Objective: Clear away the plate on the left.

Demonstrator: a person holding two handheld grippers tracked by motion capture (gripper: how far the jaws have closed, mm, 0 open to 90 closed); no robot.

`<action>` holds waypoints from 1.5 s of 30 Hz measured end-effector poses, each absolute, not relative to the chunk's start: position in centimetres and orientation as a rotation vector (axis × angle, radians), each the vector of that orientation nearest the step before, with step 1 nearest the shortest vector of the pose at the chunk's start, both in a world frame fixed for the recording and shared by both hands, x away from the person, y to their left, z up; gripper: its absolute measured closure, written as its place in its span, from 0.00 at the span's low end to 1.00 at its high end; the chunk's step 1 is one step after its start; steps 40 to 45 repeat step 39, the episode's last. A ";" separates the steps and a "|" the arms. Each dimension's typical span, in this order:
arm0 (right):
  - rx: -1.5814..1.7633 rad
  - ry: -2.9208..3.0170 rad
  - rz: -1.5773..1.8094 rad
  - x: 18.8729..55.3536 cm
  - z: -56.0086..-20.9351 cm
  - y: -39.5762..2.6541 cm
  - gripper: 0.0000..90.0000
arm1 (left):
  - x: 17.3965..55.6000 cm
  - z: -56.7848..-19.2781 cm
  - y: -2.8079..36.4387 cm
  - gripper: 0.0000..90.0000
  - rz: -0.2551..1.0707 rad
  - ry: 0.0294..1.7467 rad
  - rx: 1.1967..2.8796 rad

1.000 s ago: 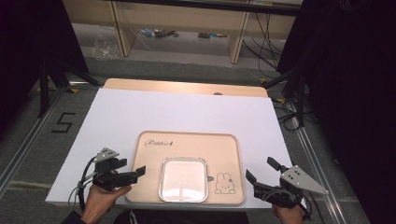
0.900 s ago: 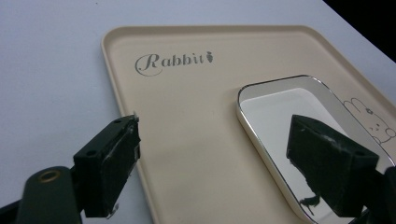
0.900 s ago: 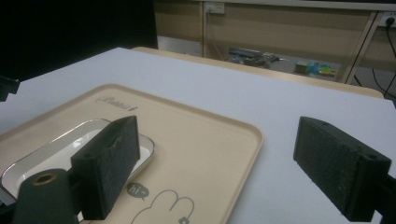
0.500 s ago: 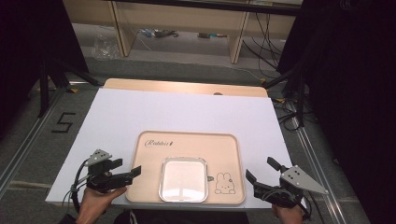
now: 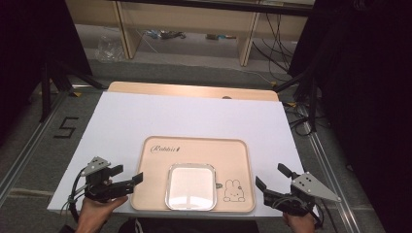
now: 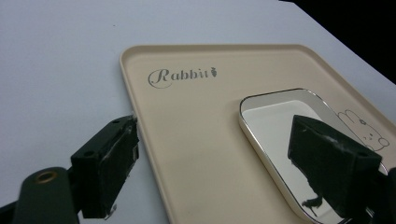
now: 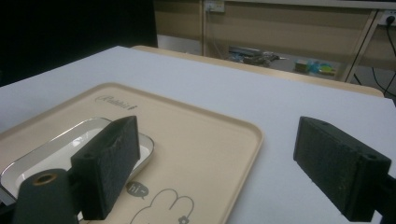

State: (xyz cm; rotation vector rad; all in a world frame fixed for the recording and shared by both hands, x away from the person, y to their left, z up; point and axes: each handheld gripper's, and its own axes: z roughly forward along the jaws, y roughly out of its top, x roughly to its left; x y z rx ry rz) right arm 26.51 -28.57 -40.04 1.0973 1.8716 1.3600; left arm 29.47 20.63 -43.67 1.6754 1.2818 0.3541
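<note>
- White sheeting covers the bench (image 5: 194,116); bare wood shows along its far edge, and beyond it stand wooden shelf legs (image 5: 245,43) on grey floor with loose cables.
- Dark drapes close in both sides of the room, and a "5" (image 5: 65,127) is taped on the floor by the bench's left side.
- Beige tray (image 5: 233,150) marked "Rabbit" lies between the two grippers, at the near edge of the bench.
- White dish (image 5: 191,186) with a shiny rim sits in the tray's near part, beside a rabbit drawing (image 5: 234,190).
- Left gripper (image 5: 127,176): fingers wide apart and empty, straddling the tray's left rim, one over the sheet, one over the dish.
- Right gripper (image 5: 272,177): fingers wide apart and empty, just off the tray's right corner, one over the tray, one over the sheet.
</note>
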 end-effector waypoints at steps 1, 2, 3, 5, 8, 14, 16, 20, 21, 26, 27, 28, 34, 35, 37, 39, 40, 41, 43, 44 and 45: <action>1.097 1.872 1.360 26.5 -40.0 -28.6 0.17 | 29.4 -43.6 20.6 0.18 0.358 1.285 1.665; 1.096 1.870 1.361 26.5 -40.0 -28.6 0.17 | 29.2 -43.6 20.8 0.18 0.364 1.281 1.665; 1.100 1.874 1.361 26.5 -40.0 -28.6 0.17 | 29.1 -43.5 20.8 0.18 0.368 1.280 1.663; 1.104 1.877 1.362 26.5 -40.0 -28.5 0.17 | 28.8 -43.4 21.1 0.18 0.372 1.273 1.657; 1.105 1.875 1.362 26.5 -40.1 -28.5 0.17 | 28.5 -43.3 21.4 0.18 0.381 1.272 1.649; 1.106 1.876 1.360 26.5 -40.1 -28.5 0.17 | 27.5 -43.0 21.4 0.18 0.394 1.256 1.648; 1.106 1.876 1.359 26.5 -40.1 -28.5 0.17 | 27.2 -42.8 21.5 0.18 0.416 1.242 1.668; 1.109 1.876 1.362 26.5 -40.1 -28.5 0.17 | 26.9 -42.8 21.7 0.18 0.421 1.250 1.663; 1.108 1.883 1.358 26.5 -40.0 -28.5 0.17 | 26.8 -42.8 21.7 0.18 0.421 1.250 1.671; 1.106 1.876 1.360 26.5 -40.1 -28.5 0.17 | 26.9 -43.1 21.4 0.18 0.414 1.256 1.708; 1.108 1.876 1.361 26.5 -40.1 -28.5 0.17 | 26.9 -43.2 21.3 0.18 0.412 1.257 1.713; 1.106 1.875 1.360 26.5 -40.1 -28.5 0.17 | 26.9 -43.1 21.2 0.18 0.415 1.254 1.721; 1.105 1.871 1.363 26.5 -40.1 -28.5 0.17 | 26.9 -43.1 21.3 0.17 0.414 1.261 1.706; 1.105 1.871 1.363 26.5 -40.1 -28.5 0.17 | 26.9 -43.1 21.3 0.17 0.414 1.261 1.705; 1.106 1.872 1.361 26.5 -40.1 -28.5 0.17 | 26.9 -43.1 21.3 0.17 0.413 1.261 1.707; 1.105 1.872 1.362 26.5 -40.1 -28.5 0.17 | 26.9 -43.1 21.3 0.17 0.413 1.263 1.712; 1.105 1.872 1.362 26.5 -40.1 -28.5 0.17 | 26.9 -43.1 21.3 0.17 0.413 1.263 1.712; 1.105 1.872 1.362 26.5 -40.1 -28.5 0.17 | 26.9 -43.1 21.3 0.17 0.413 1.263 1.712; 1.105 1.872 1.362 26.5 -40.1 -28.5 0.17 | 26.9 -43.1 21.3 0.17 0.413 1.263 1.712; 1.105 1.872 1.362 26.5 -40.1 -28.5 0.17 | 26.9 -43.1 21.3 0.17 0.413 1.263 1.712; 1.105 1.872 1.362 26.5 -40.1 -28.5 0.17 | 26.9 -43.1 21.3 0.17 0.413 1.263 1.712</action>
